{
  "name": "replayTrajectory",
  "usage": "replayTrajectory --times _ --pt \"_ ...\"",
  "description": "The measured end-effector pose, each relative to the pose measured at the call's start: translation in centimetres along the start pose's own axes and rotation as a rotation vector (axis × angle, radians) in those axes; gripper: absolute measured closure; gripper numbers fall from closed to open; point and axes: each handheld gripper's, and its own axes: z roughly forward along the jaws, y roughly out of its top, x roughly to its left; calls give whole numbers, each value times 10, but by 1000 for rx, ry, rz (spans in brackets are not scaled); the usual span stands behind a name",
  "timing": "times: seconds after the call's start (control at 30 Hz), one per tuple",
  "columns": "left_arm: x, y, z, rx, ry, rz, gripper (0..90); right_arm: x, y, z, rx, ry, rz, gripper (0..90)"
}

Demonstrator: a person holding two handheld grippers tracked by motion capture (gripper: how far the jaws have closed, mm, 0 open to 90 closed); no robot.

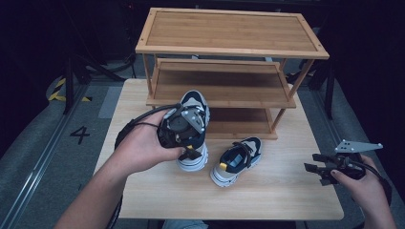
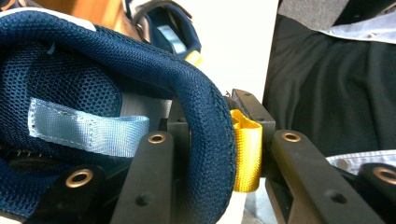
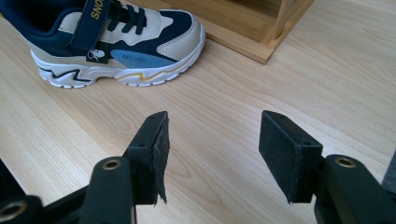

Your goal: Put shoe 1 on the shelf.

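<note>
A navy, beige and white sneaker (image 1: 195, 104) is held above the table, toe pointing toward the rack. My left gripper (image 1: 184, 143) is shut on its padded heel collar (image 2: 205, 107), one jaw inside the shoe and the other against the yellow pull tab (image 2: 246, 149). The matching second sneaker (image 1: 237, 160) (image 3: 116, 42) stands on the table to the right of it. At the table's right side my right gripper (image 1: 313, 169) (image 3: 212, 140) stays open with nothing between its pads, just above the bare wood.
A three-tier bamboo shoe rack (image 1: 229, 47) stands at the back of the light wooden table (image 1: 267, 200); its lower corner (image 3: 261, 51) lies just beyond the second sneaker. Dark floor surrounds the table.
</note>
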Motion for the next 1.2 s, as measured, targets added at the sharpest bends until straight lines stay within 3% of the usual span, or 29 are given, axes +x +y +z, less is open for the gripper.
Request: replayTrajectory --times 0.13,0.27,0.73,0.9,1.2 --pt "9 10 -4 0 14 25 711 0 -3 -3 -2 -7 6 440" --pt "15 17 -4 -24 25 25 711 0 -6 -6 -2 -17 13 440" --pt "63 45 -4 -37 59 41 711 3 -20 -18 2 -41 38 439" --pt "78 54 1 -46 47 30 711 2 -22 -18 4 -41 43 438" --pt "108 69 15 -61 62 61 706 2 -25 -16 3 -36 38 435"
